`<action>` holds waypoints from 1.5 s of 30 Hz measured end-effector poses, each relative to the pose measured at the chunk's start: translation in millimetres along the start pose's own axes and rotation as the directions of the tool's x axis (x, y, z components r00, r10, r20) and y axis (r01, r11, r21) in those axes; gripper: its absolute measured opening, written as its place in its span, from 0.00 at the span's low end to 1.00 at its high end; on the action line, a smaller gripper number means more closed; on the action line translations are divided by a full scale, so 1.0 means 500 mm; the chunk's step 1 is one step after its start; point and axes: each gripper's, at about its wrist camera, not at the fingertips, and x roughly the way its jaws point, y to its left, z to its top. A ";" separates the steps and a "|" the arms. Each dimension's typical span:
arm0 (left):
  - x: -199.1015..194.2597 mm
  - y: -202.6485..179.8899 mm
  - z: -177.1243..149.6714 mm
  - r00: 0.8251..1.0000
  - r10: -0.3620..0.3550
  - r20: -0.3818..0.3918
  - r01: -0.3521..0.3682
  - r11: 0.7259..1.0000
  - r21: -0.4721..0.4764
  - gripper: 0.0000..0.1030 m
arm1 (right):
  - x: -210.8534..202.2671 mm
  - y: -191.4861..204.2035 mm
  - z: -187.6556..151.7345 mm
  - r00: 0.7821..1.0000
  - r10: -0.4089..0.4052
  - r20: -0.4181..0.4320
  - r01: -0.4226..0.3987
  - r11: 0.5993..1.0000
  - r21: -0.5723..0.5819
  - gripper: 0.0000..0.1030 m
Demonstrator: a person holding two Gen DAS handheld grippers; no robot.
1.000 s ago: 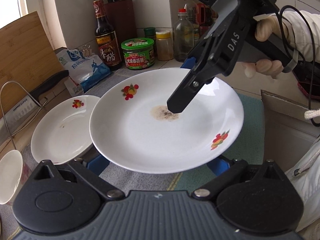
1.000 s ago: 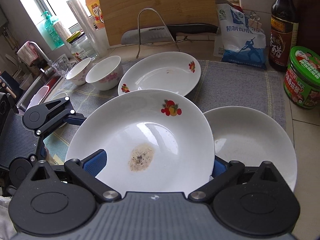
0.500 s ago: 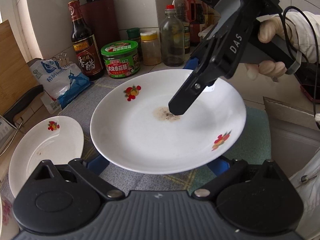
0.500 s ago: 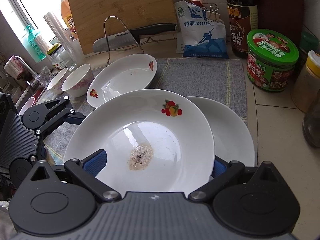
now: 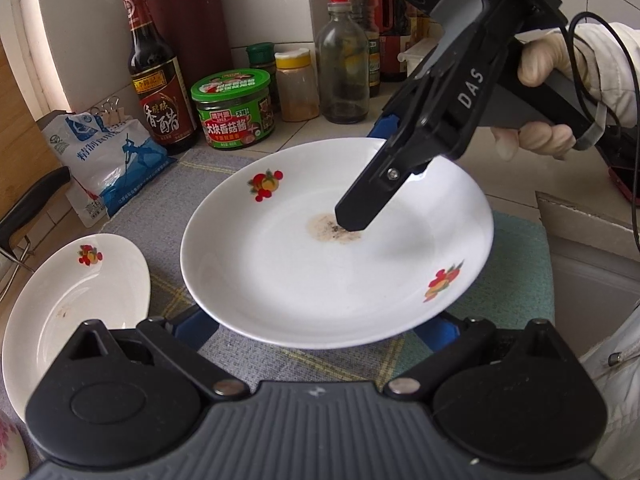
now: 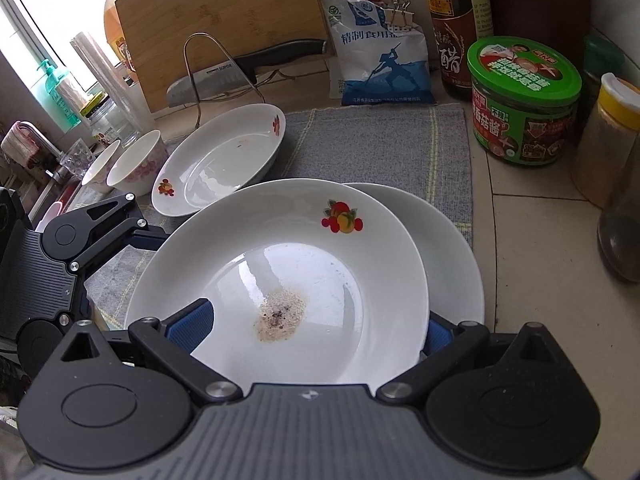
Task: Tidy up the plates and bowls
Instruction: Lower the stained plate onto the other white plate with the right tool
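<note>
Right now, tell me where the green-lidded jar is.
The green-lidded jar stands on the tiled counter at the upper right of the right wrist view, between the dark vinegar bottle and the yellow-capped spice jar, just beyond the grey mat.

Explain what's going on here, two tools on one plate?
A person holds a tool in each hand. The right tool is clamped on the rim of a fruit-print plate with a brown stain in its middle. It holds the plate just over a plain white plate on the grey mat. The left tool sits open at the opposite rim, fingers below the plate. A second fruit-print plate and two bowls are not yet stacked.
</note>
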 end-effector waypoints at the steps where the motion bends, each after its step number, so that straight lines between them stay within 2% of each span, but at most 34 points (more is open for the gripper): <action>1: 0.001 0.000 0.001 1.000 0.000 -0.001 0.000 1.000 0.001 0.98 | 0.001 -0.001 0.000 1.000 0.000 0.000 0.000 1.000 0.001 1.00; 15: 0.022 0.003 0.007 0.999 -0.022 -0.026 0.023 0.999 0.037 0.98 | 0.003 -0.017 -0.012 1.000 -0.010 -0.005 0.010 1.000 0.024 1.00; 23: 0.028 0.018 0.014 0.997 -0.058 -0.043 0.059 0.998 0.036 0.99 | -0.002 -0.023 -0.021 1.000 -0.019 -0.007 0.019 0.999 0.039 1.00; 45: 0.024 0.017 0.017 0.998 -0.052 -0.046 0.054 0.998 0.038 0.99 | -0.040 -0.014 -0.038 0.998 -0.051 0.026 0.049 0.997 0.060 1.00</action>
